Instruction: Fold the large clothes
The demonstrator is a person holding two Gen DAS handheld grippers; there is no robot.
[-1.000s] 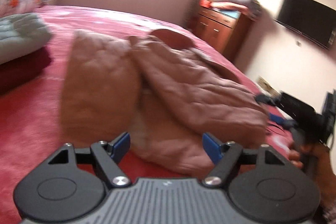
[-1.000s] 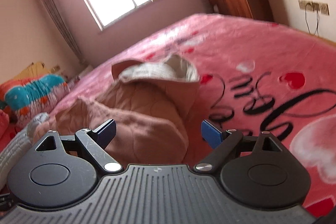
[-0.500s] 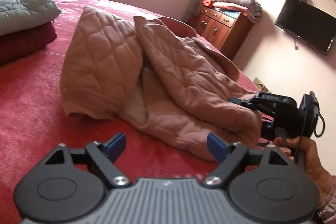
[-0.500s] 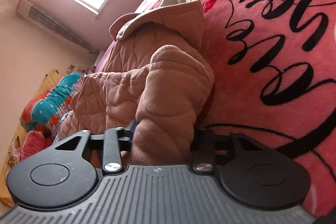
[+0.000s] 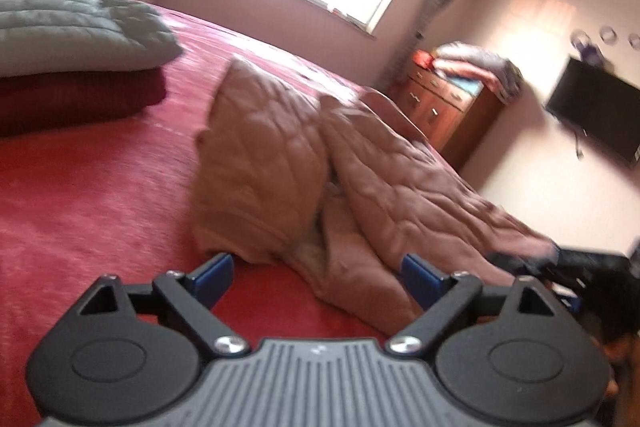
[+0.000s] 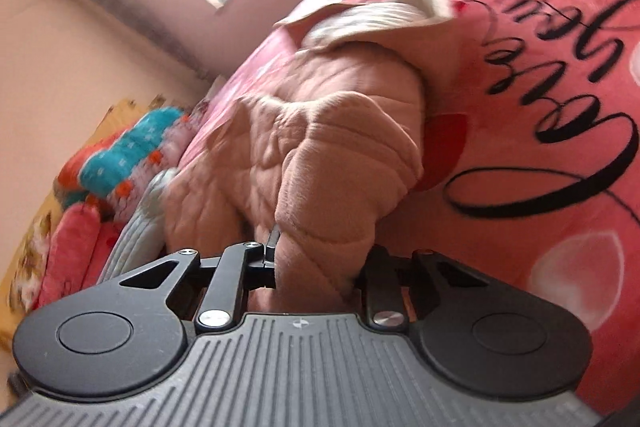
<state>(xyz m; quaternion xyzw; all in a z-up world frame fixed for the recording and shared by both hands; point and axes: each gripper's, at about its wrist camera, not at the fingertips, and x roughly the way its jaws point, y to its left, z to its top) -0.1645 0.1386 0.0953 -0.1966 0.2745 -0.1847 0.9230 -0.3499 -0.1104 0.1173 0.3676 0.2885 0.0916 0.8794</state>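
On the bed (image 5: 92, 211), the pink quilted coat (image 5: 280, 163) lies crumpled, near the folded grey and maroon stack (image 5: 72, 67) yet clear of it, its two padded halves heaped against each other and pale lining showing in the gap between them. A second ago the right gripper (image 6: 320, 259) stood wide open a little short of the coat; half a second ago its fingers already flanked a thick padded part, and its jaws have just been closing. Now the fingers (image 6: 273, 241) are clamped on that bunched padding, which bulges out above them, so the right hand has its hold. In the left wrist view the same gripper shows as a dark blurred shape at the coat's right end.

Over the same second the left gripper (image 5: 316, 279) has come in toward the coat's near edge, and its jaws have just been opening wider. Its blue fingers (image 5: 212, 273) stand apart with nothing between them: the right one is at, perhaps just touching, the nearest fold of cloth, and the left one is over bare bedspread.

My reading is that one grasp is made and the other is being prepared, so folding itself has hardly begun. The left hand probably needs to reach further under a hem or corner before it closes, since the padding is thick and springy and a shallow pinch could slip off once the coat is lifted and spread.
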